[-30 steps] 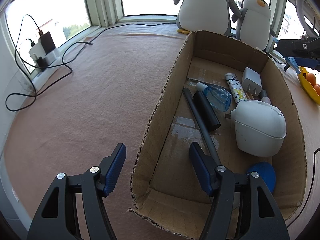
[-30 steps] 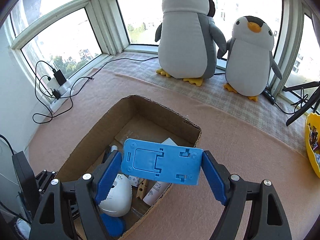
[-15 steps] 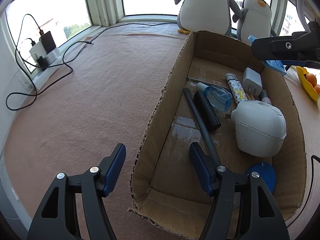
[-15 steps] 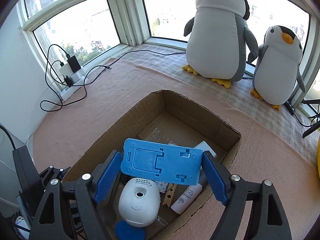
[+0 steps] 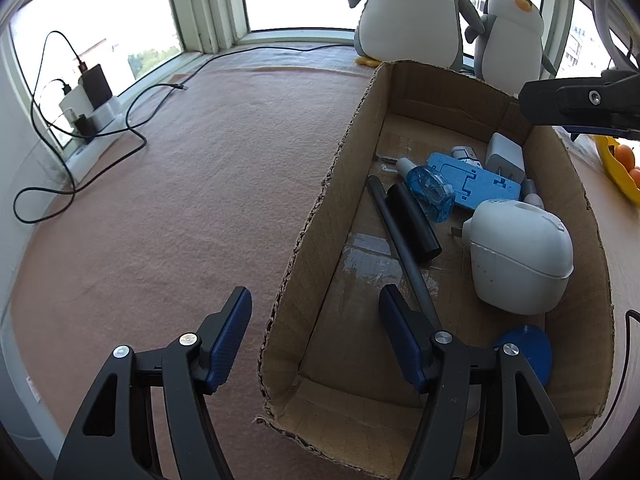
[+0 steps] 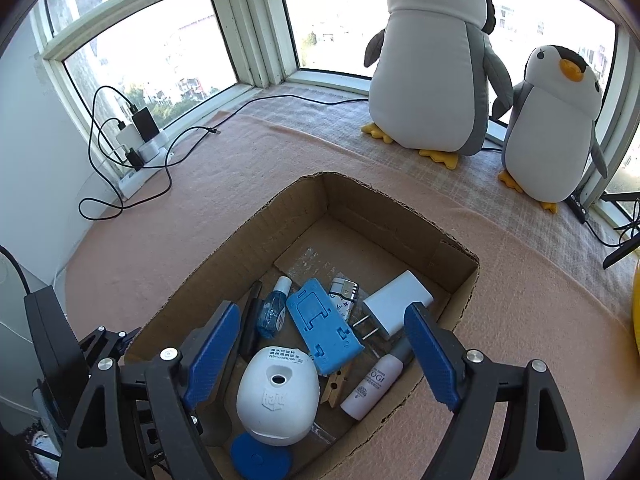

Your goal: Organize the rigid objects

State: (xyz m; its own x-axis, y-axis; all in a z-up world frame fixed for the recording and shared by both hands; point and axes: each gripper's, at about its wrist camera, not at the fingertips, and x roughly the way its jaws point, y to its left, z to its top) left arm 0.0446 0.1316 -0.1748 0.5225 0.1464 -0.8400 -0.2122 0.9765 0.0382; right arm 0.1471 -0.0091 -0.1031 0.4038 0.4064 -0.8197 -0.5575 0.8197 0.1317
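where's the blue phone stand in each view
Left wrist: blue phone stand lies upper right, in the far end of the cardboard box.
Right wrist: blue phone stand lies lower centre, between the tongs.
Shared landmark: the white egg-shaped device beside it.

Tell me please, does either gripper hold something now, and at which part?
Neither holds anything. The right gripper is open above the cardboard box; the blue phone stand lies inside. The left gripper only straddles the box's wall, without touching.
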